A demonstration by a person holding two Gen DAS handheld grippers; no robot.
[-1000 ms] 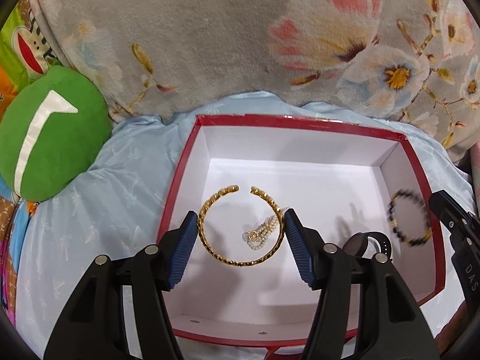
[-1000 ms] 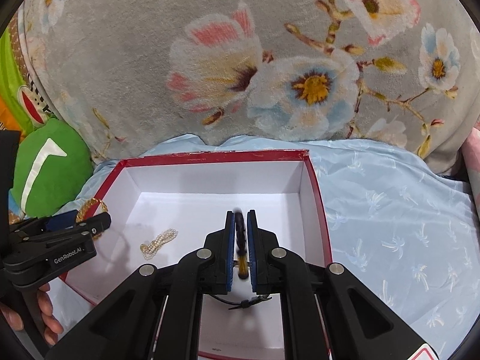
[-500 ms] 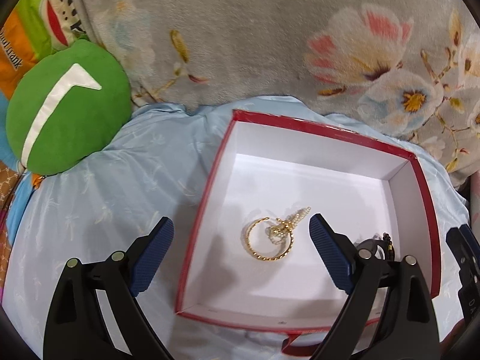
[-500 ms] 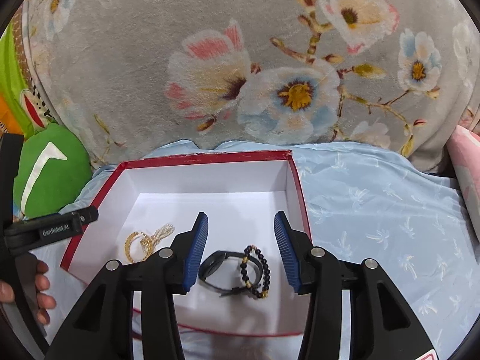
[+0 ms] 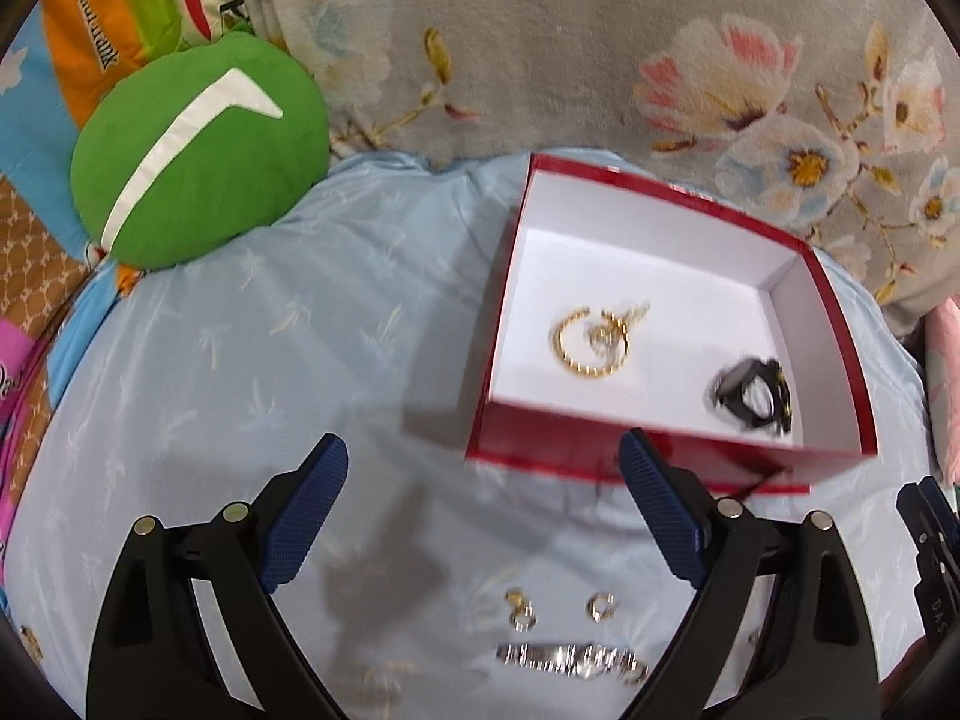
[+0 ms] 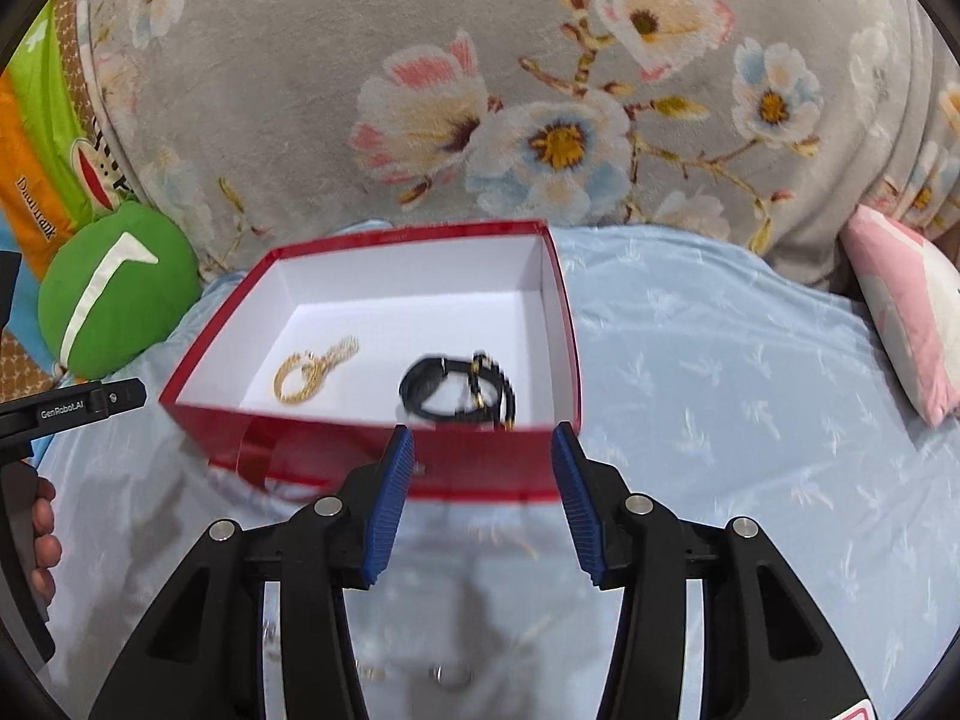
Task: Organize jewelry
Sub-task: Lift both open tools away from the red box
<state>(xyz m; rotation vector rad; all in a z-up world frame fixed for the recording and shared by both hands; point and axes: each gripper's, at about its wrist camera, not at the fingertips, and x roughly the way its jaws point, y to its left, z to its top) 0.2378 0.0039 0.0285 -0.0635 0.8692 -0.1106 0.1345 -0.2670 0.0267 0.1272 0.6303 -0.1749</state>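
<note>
A red box (image 5: 666, 187) with a white inside sits on the light blue sheet. In it lie a gold bangle (image 5: 591, 343) with a small pearl chain (image 5: 631, 315) over it, and a black band (image 5: 744, 391) with a black bead bracelet (image 6: 501, 391) beside it. My left gripper (image 5: 483, 447) is open and empty, just in front of the box's near left corner. Below it on the sheet lie two small gold rings (image 5: 523, 612) and a silver chain bracelet (image 5: 570, 660). My right gripper (image 6: 483, 435) is open and empty before the box's front wall (image 6: 312, 447).
A green round cushion (image 5: 198, 156) lies left of the box. A grey floral blanket (image 5: 600, 42) rises behind it. A pink pillow (image 6: 906, 306) lies at the right. The left gripper's body (image 6: 72, 408) and a hand's fingers (image 6: 45, 540) show at the right view's left edge.
Both grippers opened and drew back out of the box. The left let go of the gold bangle. The right released the black bead bracelet, which now lies by the black band.
</note>
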